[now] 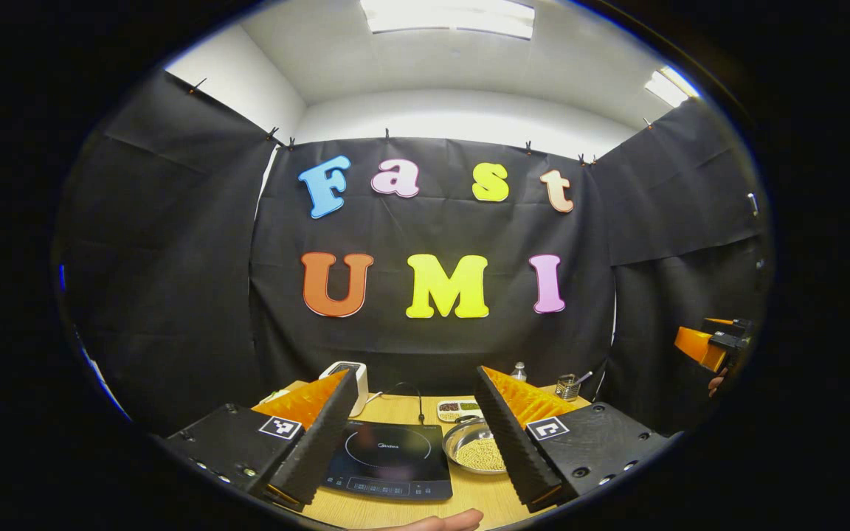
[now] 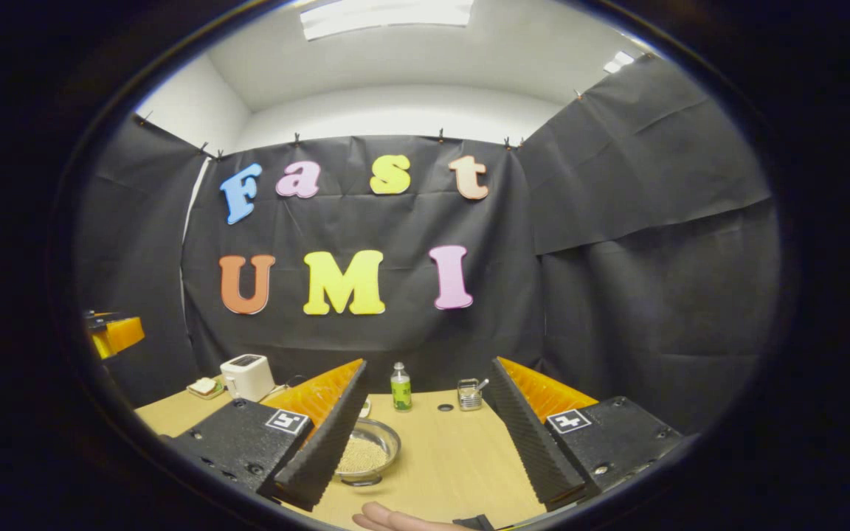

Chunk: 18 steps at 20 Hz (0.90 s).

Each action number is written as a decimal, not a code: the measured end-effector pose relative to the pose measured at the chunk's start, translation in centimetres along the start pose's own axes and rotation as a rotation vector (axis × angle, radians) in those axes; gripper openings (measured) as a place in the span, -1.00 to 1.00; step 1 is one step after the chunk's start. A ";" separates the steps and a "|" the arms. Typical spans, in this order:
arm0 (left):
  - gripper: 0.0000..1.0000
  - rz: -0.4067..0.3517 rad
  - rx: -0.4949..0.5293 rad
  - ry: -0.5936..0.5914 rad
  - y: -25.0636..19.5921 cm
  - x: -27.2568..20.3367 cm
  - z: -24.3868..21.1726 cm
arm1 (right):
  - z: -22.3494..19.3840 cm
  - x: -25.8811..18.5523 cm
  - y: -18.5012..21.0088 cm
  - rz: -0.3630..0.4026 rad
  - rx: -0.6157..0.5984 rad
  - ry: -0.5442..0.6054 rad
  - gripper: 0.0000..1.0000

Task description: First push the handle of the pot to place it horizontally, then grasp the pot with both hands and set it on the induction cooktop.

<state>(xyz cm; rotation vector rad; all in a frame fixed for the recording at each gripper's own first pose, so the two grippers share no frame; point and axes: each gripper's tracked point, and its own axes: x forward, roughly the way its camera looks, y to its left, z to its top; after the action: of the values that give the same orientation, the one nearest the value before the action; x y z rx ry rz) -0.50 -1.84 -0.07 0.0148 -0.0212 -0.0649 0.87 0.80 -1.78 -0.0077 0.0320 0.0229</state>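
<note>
In the left gripper view a steel pot (image 1: 475, 446) sits low and right of centre on the wooden bench (image 1: 403, 509), filled with small pale grains. Its right side is hidden behind the tool's finger, and a dark handle at its far rim is too small to read for direction. The pot stands just beside the right edge of the black induction cooktop (image 1: 389, 459), not on it. Behind the pot is a small divided tray (image 1: 458, 408) of dark and greenish bits, and farther right a wire basket (image 1: 567, 386) with a utensil in it.

In the right gripper view the same pot (image 2: 366, 451) lies at lower centre, partly behind the left finger. A green bottle (image 2: 400, 386) and the wire basket (image 2: 470, 394) stand at the bench's far edge; a white toaster (image 2: 247, 376) is at mid left.

The left tool (image 1: 414, 435) is spread wide, holding nothing and clear of the bench. The right tool (image 2: 425, 442) is equally wide and empty; it also shows at the right edge of the left gripper view.

A fingertip (image 1: 443, 522) is cut off at the bottom edge.
</note>
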 end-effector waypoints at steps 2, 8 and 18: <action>0.89 -0.008 0.003 0.002 -0.4 -0.2 0.1 | -0.6 0.6 0.3 0.010 -0.002 0.010 1.00; 0.90 -0.009 0.009 0.012 -0.6 -0.6 -0.6 | -3.5 2.7 2.5 0.093 0.022 0.064 0.96; 0.89 0.006 0.073 0.023 -0.9 -2.0 -1.9 | -12.6 6.3 7.3 0.232 0.065 0.273 -0.85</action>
<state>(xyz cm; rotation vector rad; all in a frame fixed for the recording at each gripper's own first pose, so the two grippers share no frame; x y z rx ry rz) -2.47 -2.62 -2.00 0.0883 -0.0002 -0.0577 6.57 8.16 -14.61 0.0584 0.3065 0.2525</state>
